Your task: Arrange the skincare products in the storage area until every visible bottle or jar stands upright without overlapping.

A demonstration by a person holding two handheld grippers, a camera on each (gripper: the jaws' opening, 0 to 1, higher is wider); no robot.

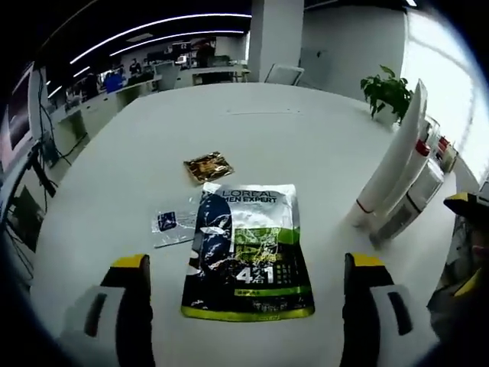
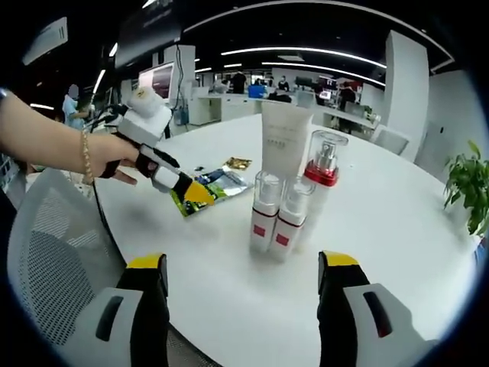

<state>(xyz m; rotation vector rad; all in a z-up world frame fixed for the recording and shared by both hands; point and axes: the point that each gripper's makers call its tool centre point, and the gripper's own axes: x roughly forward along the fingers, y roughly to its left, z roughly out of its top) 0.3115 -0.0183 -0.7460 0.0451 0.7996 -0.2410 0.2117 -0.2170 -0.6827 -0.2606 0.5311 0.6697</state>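
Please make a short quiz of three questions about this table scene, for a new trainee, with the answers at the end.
1. True or false: the L'Oreal sachet lies flat on the white table.
2. What lies just beyond the sachet in the left gripper view? A) a gold packet B) a red cup C) a spoon
3. Fill in: the pump bottle behind the two small bottles has a ___ collar.

Key: 1 true. 2 A, the gold packet. 3 red. Extra note: the left gripper and the right gripper both have their jaws apart, holding nothing.
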